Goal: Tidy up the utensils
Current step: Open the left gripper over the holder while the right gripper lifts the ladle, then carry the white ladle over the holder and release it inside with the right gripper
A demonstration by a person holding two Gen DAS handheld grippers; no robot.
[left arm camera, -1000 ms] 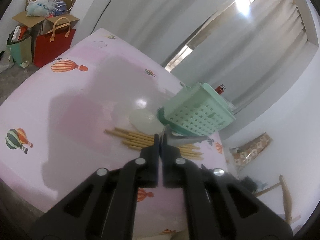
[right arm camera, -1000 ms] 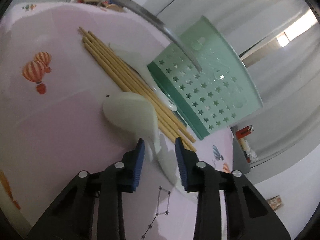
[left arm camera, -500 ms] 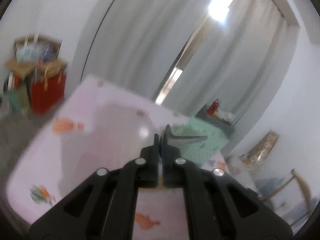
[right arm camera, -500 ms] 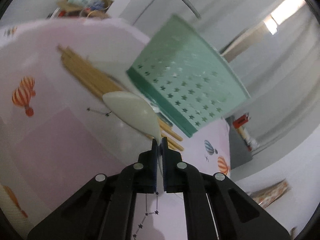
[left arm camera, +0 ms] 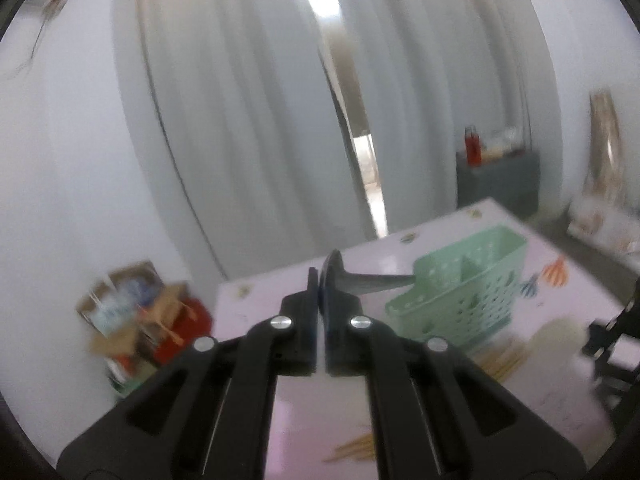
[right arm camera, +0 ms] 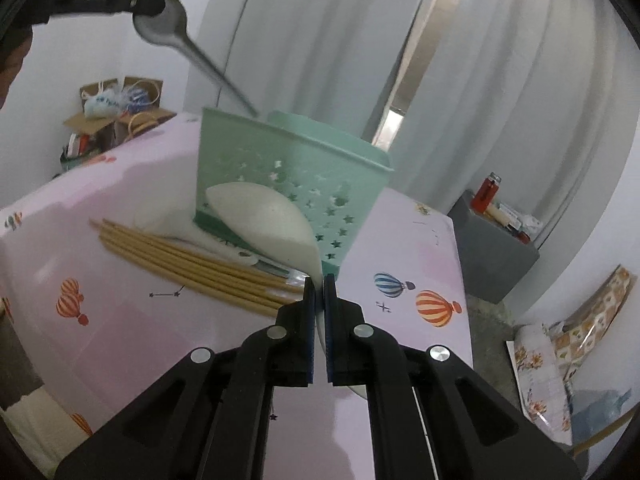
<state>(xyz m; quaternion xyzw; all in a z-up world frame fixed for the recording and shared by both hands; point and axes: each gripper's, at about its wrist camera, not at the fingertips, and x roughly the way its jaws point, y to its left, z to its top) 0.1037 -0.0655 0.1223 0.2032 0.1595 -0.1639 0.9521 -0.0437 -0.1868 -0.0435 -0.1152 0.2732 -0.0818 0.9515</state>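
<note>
1. The left gripper (left arm camera: 319,280) is pinching a grey metal spoon (right arm camera: 188,46) by its bowl between closed jaws. In the right wrist view the spoon's handle is pointing down toward the rim of the mint-green plastic utensil basket with star-shaped holes (right arm camera: 296,176), its tip just at the near edge; whether it is already inside a compartment cannot be told.
2. The right gripper (right arm camera: 319,280) is clamping the handle of a white plastic rice scoop (right arm camera: 260,216), jaws narrowed onto it. The scoop's broad blade is hanging in the air in front of the basket's wall, clear of the table.
3. Judging by this, two utensils are being carried at once and neither is seated in the basket yet, so the task is looking early to midway.
4. A bundle of pale wooden chopsticks (right arm camera: 188,264) is lying flat on the pink tablecloth printed with hot-air balloons (right arm camera: 120,344), just beside the basket's foot, untouched.
5. Another pale utensil with a white handle (right arm camera: 224,246) is lying between the chopsticks and the basket; what it is cannot be made out.
6. In the left wrist view the basket (left arm camera: 464,296) is showing open dividers that look empty, though that picture is blurred.
7. Left to do, as it seems: dropping in the spoon and the scoop, then collecting the chopsticks and the remaining pale piece.
</note>
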